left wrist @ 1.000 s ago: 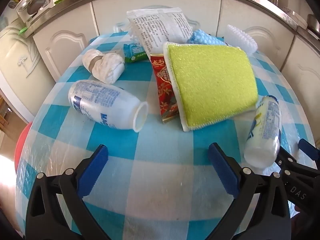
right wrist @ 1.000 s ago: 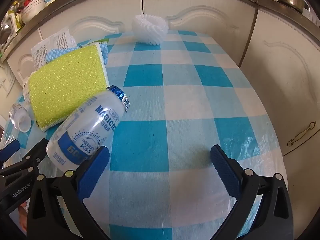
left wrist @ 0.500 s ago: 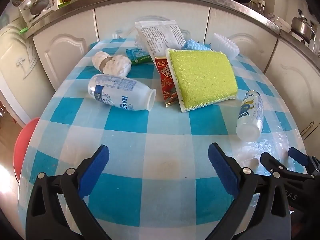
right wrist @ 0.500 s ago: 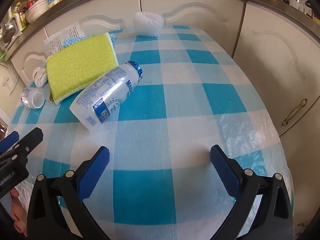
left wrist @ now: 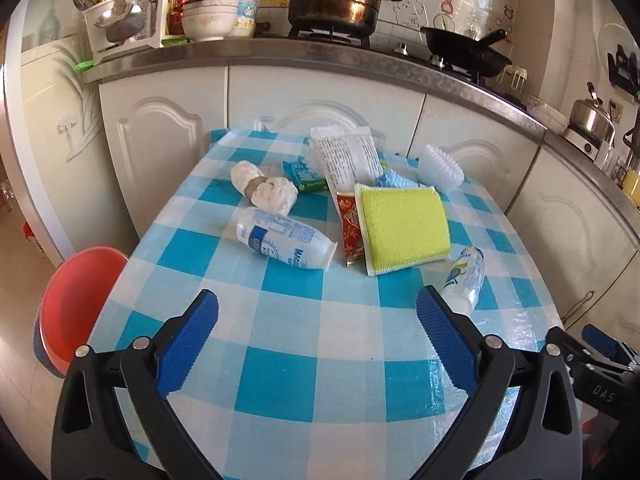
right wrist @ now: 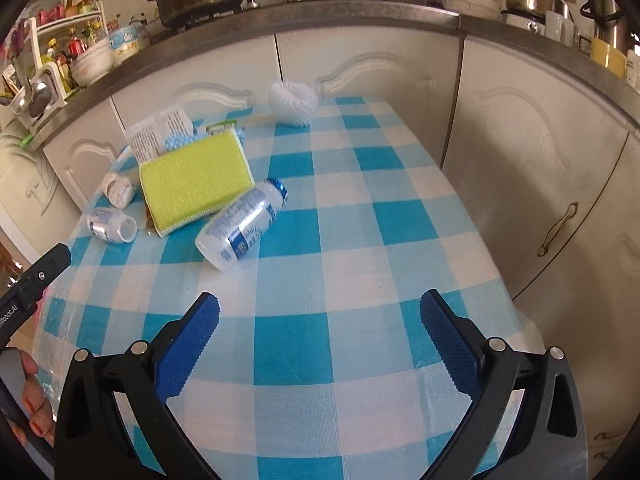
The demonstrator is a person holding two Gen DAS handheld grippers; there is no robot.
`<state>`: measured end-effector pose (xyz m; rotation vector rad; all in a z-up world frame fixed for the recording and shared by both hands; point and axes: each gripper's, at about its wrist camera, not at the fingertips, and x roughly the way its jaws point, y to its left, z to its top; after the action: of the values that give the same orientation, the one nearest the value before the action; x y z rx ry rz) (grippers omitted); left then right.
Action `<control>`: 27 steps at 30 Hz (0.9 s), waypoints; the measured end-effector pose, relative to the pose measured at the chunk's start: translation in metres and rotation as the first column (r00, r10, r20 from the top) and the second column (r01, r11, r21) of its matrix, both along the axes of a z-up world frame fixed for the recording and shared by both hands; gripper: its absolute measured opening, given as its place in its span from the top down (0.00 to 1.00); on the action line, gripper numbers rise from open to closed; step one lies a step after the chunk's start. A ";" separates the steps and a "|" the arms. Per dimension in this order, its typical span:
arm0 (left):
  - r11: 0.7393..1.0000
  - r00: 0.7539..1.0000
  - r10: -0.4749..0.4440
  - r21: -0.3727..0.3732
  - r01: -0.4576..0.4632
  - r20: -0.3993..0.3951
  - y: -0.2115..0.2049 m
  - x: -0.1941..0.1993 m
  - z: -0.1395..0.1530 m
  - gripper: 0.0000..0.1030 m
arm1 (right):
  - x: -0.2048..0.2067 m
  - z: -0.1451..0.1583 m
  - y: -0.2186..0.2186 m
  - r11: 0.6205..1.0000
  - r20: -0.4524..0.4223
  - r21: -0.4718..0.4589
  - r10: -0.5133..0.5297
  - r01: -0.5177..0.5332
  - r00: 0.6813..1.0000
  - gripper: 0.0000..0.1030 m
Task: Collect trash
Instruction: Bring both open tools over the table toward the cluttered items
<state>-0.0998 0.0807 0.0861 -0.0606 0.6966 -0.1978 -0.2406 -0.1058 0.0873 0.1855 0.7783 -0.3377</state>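
Both sets of tongs hung spread and empty above the near edge of the table [left wrist: 280,364]. The left tongs [left wrist: 317,320] had the open white bottle [left wrist: 280,242] lying on its side ahead of them, nearer the table's left edge, well apart from their pads. The right tongs [right wrist: 319,322] faced the foil-capped bottle [right wrist: 242,226], which lay ahead and to their left, touching the yellow sponge [right wrist: 196,178]. A red wrapper [left wrist: 351,232] lay partly under that sponge, and a crumpled tissue wad [left wrist: 264,190] sat beyond the open bottle.
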 end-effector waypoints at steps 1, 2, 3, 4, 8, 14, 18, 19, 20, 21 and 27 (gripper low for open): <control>1.000 1.000 0.007 0.009 -0.007 0.012 0.002 -0.004 0.006 0.03 | -0.005 0.013 0.002 1.000 0.026 -0.009 -0.001 0.001 1.000 0.04; 1.000 1.000 0.012 0.021 -0.013 0.026 0.004 -0.008 0.014 0.03 | -0.008 0.028 0.004 1.000 0.047 -0.017 -0.002 0.003 0.999 0.04; 0.999 0.999 0.020 0.025 -0.021 0.043 0.006 -0.014 0.020 0.03 | -0.012 0.039 0.007 1.000 0.068 -0.029 -0.003 0.005 0.998 0.04; 0.999 0.998 0.025 0.025 -0.026 0.057 0.010 -0.019 0.026 0.03 | -0.017 0.052 0.011 0.999 0.090 -0.041 -0.002 0.006 0.996 0.04; 0.999 0.995 0.053 0.010 -0.054 0.090 0.025 -0.039 0.046 0.03 | -0.040 0.091 0.026 0.996 0.157 -0.085 0.005 0.008 0.988 0.04; 0.998 0.990 0.068 0.007 -0.069 0.123 0.042 -0.063 0.066 0.03 | -0.067 0.124 0.055 0.988 0.230 -0.152 0.001 0.035 0.973 0.04; 0.997 0.986 0.074 0.004 -0.076 0.151 0.048 -0.077 0.075 0.03 | -0.086 0.143 0.073 0.984 0.286 -0.173 0.013 0.039 0.958 0.04; 0.997 0.985 0.076 0.005 -0.077 0.156 0.049 -0.080 0.077 0.03 | -0.088 0.147 0.077 0.983 0.296 -0.182 0.017 0.039 0.955 0.04; 0.997 0.984 0.078 0.007 -0.080 0.158 0.051 -0.082 0.079 0.03 | -0.091 0.150 0.081 0.981 0.303 -0.189 0.020 0.039 0.953 0.04; 0.997 0.984 0.078 0.008 -0.080 0.158 0.051 -0.084 0.081 0.03 | -0.093 0.152 0.085 0.981 0.309 -0.192 0.023 0.039 0.951 0.04; 0.997 0.985 0.065 0.020 -0.069 0.161 0.054 -0.093 0.087 0.03 | -0.099 0.158 0.099 0.978 0.319 -0.206 0.037 0.032 0.947 0.04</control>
<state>-0.1930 0.1345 0.1729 -0.0436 0.5357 -0.1273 -0.3392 -0.0063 0.2456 0.0390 0.4158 -0.3734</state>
